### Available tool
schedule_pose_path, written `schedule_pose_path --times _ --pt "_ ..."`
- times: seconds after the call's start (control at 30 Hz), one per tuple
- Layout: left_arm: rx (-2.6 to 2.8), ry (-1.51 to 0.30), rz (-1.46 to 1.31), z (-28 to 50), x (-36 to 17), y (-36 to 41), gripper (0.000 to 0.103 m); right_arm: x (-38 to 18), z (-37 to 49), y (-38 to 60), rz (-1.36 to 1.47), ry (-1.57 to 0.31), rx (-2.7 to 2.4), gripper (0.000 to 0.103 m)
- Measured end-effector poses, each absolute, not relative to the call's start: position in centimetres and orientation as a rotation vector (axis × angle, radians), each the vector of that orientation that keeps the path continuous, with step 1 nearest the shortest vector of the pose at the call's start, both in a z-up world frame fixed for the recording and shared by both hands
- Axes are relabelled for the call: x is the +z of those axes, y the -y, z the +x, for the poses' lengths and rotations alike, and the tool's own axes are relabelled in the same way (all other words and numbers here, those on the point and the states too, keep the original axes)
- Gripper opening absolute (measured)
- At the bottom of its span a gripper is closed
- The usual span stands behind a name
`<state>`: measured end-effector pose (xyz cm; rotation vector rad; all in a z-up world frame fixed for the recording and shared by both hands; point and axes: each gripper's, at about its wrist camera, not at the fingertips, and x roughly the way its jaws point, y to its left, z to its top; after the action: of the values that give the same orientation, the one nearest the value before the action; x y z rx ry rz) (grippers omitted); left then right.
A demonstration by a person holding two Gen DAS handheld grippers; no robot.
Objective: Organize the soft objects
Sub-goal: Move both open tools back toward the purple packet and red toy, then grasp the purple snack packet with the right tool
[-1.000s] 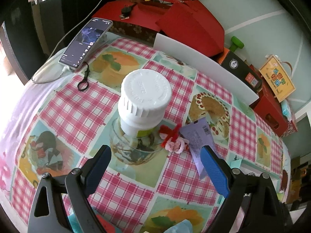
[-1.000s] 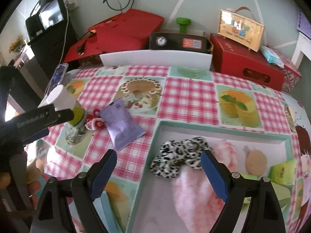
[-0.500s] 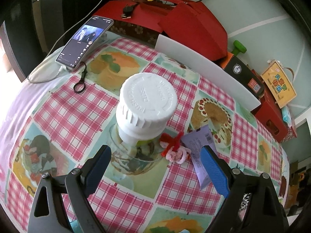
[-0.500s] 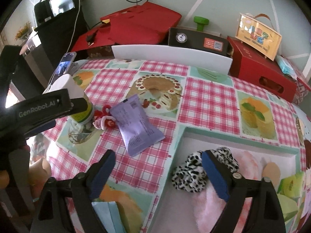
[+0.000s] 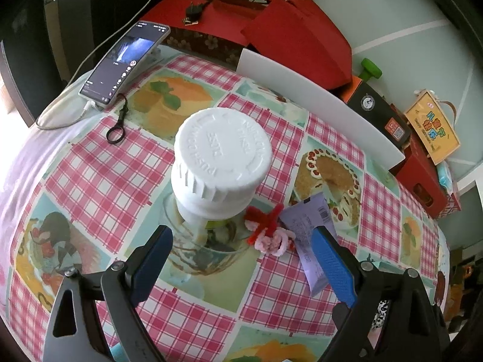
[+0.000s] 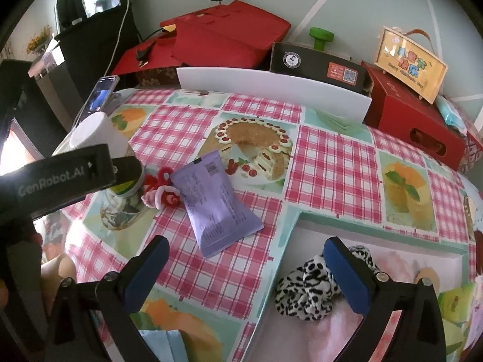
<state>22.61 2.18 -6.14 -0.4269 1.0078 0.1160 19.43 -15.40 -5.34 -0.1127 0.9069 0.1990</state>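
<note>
Two soft items left on tablecloth [image 5: 99,175], rest already in tray.

Left wrist view: left gripper [image 5: 241,259] spread wide, nothing between pads, hovering over white-capped bottle [image 5: 222,163] standing in glass dish [image 5: 208,250] near middle of cloth. Red-and-pink fuzzy wire flower [image 5: 268,232] touching dish on its right, purple packet [image 5: 308,238] just beside flower, partly behind right finger. Bottle is hard, so best skipped; aim for flower instead. Approach from above, keep clear of bottle cap to avoid tipping it.

Right wrist view: right gripper [image 6: 244,271] wide apart, empty, sitting over near-left corner of tray [image 6: 297,220]. Spotted scrunchie [image 6: 308,286] lying inside tray by right finger, pink fluffy cloth [image 6: 341,331] under it. Packet [image 6: 217,202] flat on cloth, left of tray corner, flower [image 6: 160,190] touching its far left end. Probably next pick for this side: packet. Straddle narrow width, press gently, lift before swinging over tray rim. Risk: dragging flower along, bumping other gripper nearby.
</note>
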Motion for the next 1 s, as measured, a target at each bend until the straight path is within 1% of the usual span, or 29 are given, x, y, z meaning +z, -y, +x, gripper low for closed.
schedule_pose_path --times 0.17,0.3,1.0 --pt "0.118 -1.026 -0.391 22.9 -6.4 -1.7 0.093 -5.4 19.8 14.3 -0.171 -0.895 0.222 0.103" --pt "0.11 -1.033 -0.421 23.0 -6.5 -1.8 0.093 -5.7 20.3 13.6 -0.202 -0.896 0.231 0.103" --pt "0.194 -1.061 -0.453 23.2 -7.6 -3.0 0.093 -7.9 22.7 11.3 -0.261 -0.951 0.299 0.103"
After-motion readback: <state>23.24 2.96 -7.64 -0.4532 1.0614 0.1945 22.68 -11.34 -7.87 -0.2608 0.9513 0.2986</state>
